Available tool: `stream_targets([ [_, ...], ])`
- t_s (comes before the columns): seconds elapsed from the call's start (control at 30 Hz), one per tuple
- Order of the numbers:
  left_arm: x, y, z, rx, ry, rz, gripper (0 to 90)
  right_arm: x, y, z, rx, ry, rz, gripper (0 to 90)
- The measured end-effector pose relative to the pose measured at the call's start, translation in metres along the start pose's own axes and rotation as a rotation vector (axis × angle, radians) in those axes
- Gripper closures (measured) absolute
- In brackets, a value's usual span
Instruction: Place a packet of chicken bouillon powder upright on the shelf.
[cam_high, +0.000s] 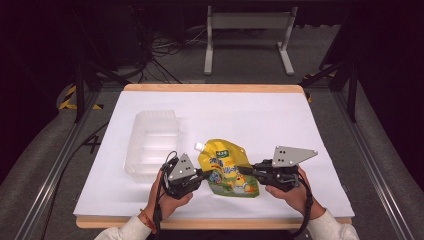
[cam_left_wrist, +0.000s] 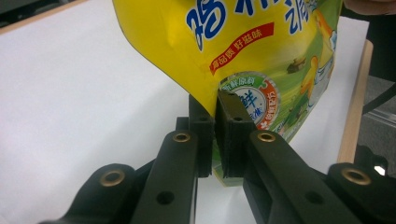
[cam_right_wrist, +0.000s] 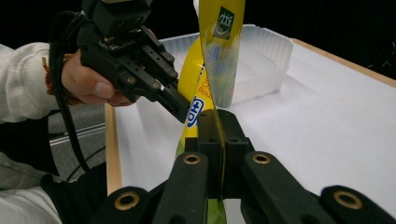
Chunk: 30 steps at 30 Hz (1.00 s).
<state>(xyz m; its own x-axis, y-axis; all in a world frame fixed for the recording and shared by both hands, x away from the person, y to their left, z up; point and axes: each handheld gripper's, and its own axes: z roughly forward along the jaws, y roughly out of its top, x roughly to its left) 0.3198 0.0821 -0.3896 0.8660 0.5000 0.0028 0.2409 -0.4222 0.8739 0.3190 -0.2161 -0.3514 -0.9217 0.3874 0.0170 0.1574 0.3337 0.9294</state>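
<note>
1. Step: both claws pinch the yellow pouch. Left gripper clamps its left edge, right gripper its right edge.
2. Pouch is at front centre of the white table, apparently lifted off it.
3. Next, likely: carry it left into the clear tray, moving both hands together.
4. Room: tray wall just beside the left gripper; front table edge close; open space right and behind.

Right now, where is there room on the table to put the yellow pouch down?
Bare white table lies right of the clear tray, up to the far wooden edge. It's crowded near the front, where left gripper and right gripper pinch the yellow pouch.
</note>
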Motion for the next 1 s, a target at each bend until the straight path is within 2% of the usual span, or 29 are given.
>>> stream_targets([
  [0.07,0.0,0.001,-0.001,0.0,0.0,0.006,87.1,0.001,0.001,0.0,-0.005,0.0,-0.002,90.0],
  [0.13,0.0,0.004,-0.004,-0.006,0.017,0.026,87.5,0.002,0.003,0.0,-0.01,-0.009,-0.008,89.7],
  [0.3,0.002,0.01,-0.012,-0.021,0.039,0.051,88.6,0.002,0.004,0.001,-0.014,-0.035,0.002,84.8],
  [0.33,0.002,0.012,-0.014,-0.019,0.065,0.063,89.0,0.002,0.004,0.004,0.001,-0.052,-0.001,83.6],
  [0.4,0.003,0.015,-0.016,-0.005,0.082,0.092,89.4,0.003,0.005,0.009,0.017,-0.073,-0.014,82.6],
  [0.5,0.007,0.017,-0.02,-0.008,0.095,0.108,89.4,0.005,0.006,0.012,0.038,-0.099,-0.036,83.3],
  [0.6,0.009,0.018,-0.022,-0.018,0.103,0.105,89.6,0.006,0.009,0.017,0.038,-0.118,-0.049,88.6],
  [0.77,0.023,0.02,-0.034,-0.033,0.129,0.091,89.1,0.01,0.016,0.027,0.028,-0.123,-0.063,90.0],
  [0.9,0.035,0.02,-0.044,-0.049,0.172,0.088,88.6,0.012,0.027,0.044,0.02,-0.115,-0.088,90.0],
  [0.93,0.041,0.021,-0.051,-0.063,0.194,0.075,88.6,0.011,0.032,0.052,0.009,-0.107,-0.092,90.0],
  [1.0,0.045,0.021,-0.056,-0.071,0.206,0.07,88.6,0.01,0.039,0.061,-0.005,-0.095,-0.09,90.0],
])
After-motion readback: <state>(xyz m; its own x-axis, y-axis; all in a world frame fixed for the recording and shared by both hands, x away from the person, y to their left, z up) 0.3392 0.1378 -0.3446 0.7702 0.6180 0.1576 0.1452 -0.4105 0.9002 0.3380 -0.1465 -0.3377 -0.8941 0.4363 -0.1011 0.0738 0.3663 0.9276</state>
